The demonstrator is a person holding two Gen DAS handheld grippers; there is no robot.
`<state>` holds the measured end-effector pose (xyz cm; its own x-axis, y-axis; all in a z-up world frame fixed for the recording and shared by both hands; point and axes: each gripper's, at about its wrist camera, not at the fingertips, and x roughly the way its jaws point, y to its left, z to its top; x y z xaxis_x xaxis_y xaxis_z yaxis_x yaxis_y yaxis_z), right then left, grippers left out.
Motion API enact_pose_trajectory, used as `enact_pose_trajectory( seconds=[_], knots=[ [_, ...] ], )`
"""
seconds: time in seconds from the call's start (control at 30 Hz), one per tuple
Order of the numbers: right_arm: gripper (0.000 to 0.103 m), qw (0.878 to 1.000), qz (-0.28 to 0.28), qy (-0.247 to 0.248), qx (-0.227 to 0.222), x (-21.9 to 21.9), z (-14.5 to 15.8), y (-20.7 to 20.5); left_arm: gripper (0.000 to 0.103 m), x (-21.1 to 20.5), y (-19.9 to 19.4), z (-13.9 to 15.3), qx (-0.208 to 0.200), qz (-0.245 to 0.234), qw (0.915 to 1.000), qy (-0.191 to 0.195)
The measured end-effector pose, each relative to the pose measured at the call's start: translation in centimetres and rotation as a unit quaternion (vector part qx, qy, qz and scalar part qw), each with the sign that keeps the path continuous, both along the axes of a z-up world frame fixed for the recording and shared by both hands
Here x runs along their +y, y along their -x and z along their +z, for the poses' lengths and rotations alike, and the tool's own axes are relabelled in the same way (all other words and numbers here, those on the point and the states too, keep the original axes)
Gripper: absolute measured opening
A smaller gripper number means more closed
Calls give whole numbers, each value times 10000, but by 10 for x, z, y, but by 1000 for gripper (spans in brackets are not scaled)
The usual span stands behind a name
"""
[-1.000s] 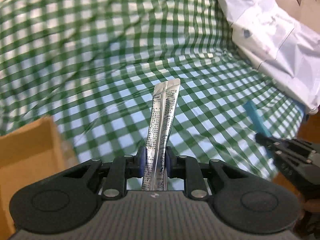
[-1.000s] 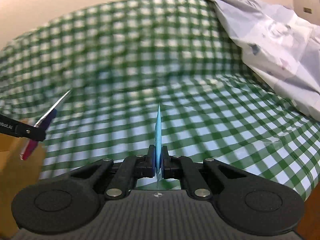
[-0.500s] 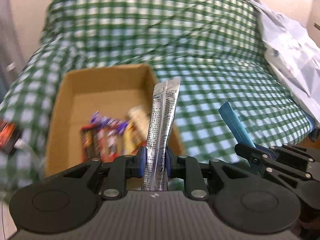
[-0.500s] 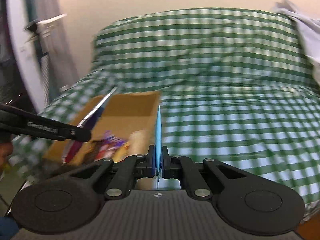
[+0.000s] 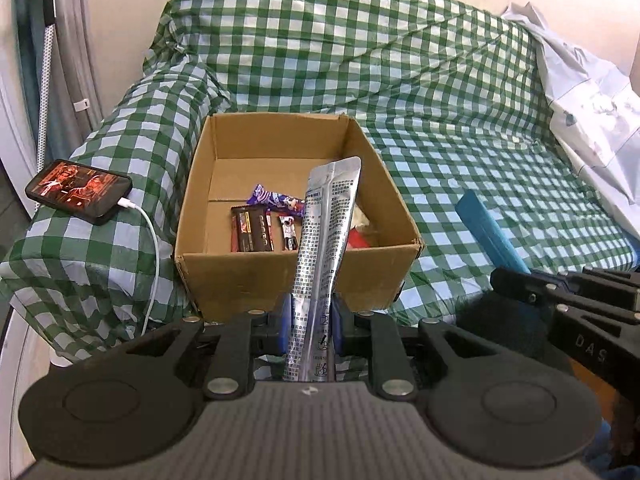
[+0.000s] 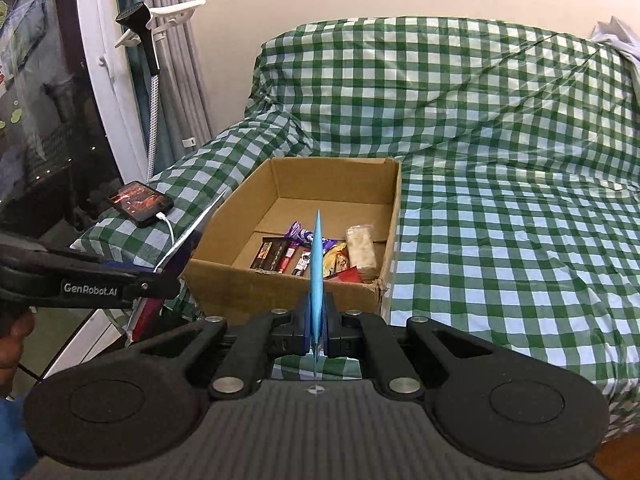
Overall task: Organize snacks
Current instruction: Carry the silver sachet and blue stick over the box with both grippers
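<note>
While a green-and-white checked cover (image 5: 420,80) drapes the whole bed, an open cardboard box (image 5: 298,276) sits on it near the front edge, left of middle in both wrist views. To the far right of the bed lies a pale crumpled sheet (image 5: 592,116). Inside the box, toward its near wall, a cluster of snacks rests on the floor: a dark brown bar (image 5: 252,229), a purple wrapper (image 5: 276,200), a pale rectangular packet (image 6: 361,248) against the right wall, and a red packet (image 6: 347,275) in the near corner. On the cover to the left of the box a phone (image 5: 78,191) lies with its screen lit and a white cable (image 5: 154,264) plugged in.

Clamped between the pads of the left gripper (image 5: 310,320), a silver stick sachet (image 5: 326,248) stands nearly upright, its top leaning slightly right, held in front of the box. Pinched shut in the right gripper (image 6: 317,326), a thin blue sachet (image 6: 317,276) is seen edge-on, upright, also in front of the box's near wall.
</note>
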<state>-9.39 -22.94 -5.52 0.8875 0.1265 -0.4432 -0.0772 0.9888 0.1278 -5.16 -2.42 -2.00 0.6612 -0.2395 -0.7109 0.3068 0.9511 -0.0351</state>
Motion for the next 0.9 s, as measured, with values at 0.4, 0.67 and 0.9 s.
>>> enact_pose_trajectory(
  seconds=[0.4, 0.67, 0.9],
  knots=[
    [5, 9995, -80, 176, 250, 6, -7, -7, 22, 0, -8, -8, 147, 62, 9998, 100],
    [5, 9990, -2, 221, 382, 10, -10, -15, 22, 5, -17, -14, 250, 192, 9994, 108],
    [5, 9991, -55, 190, 380, 4, -6, -26, 22, 5, -34, -11, 353, 336, 9988, 105]
  ],
)
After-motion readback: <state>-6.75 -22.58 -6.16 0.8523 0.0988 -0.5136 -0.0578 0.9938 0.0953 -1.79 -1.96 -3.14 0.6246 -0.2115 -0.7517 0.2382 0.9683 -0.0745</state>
